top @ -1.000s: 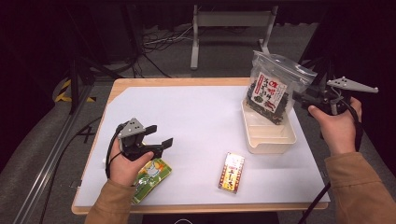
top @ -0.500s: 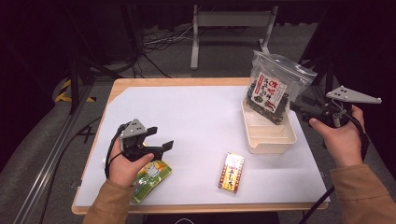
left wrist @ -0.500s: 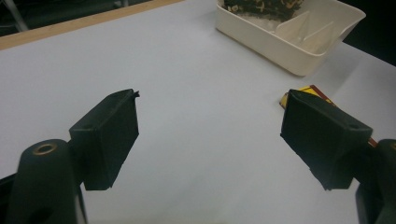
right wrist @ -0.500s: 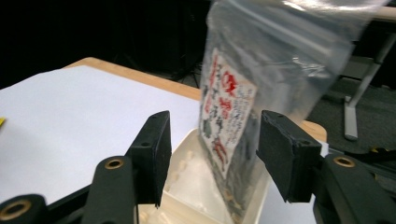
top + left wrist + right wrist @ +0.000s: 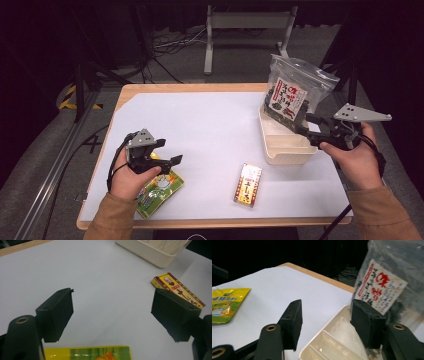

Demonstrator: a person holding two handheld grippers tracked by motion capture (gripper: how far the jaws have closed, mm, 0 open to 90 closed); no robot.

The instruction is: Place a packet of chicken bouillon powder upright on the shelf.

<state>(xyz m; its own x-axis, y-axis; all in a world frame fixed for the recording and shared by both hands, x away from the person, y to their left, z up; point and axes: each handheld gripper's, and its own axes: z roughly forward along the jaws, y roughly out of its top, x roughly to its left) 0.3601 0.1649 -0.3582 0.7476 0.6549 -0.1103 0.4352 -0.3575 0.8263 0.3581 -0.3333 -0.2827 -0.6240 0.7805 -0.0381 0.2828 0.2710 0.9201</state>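
A clear bag of dark seaweed (image 5: pixel 292 95) with a red and white label stands upright at the far end of a cream tray (image 5: pixel 287 150). My right gripper (image 5: pixel 306 126) hovers open at the tray's right side, just below the bag; in the right gripper view its jaws (image 5: pixel 325 320) are apart with nothing between them, the bag (image 5: pixel 387 282) is beyond the right jaw, and the tray (image 5: pixel 332 345) is beneath. My left gripper (image 5: pixel 169 151) is open and holds nothing above a yellow-green pouch (image 5: pixel 157 190). The pouch's edge (image 5: pixel 87 353) lies under my left gripper (image 5: pixel 112 312).
A yellow and red box (image 5: pixel 248 185) lies flat on the white sheet near the table's front edge, also seen past the right jaw as the box (image 5: pixel 178 290). The wooden table edge (image 5: pixel 200 88) borders the sheet. The pouch (image 5: pixel 227 303) lies far left.
My right gripper has dropped and drawn back from the bag's right side toward the tray's rim. The bag stays standing in the tray. The left gripper has barely moved.
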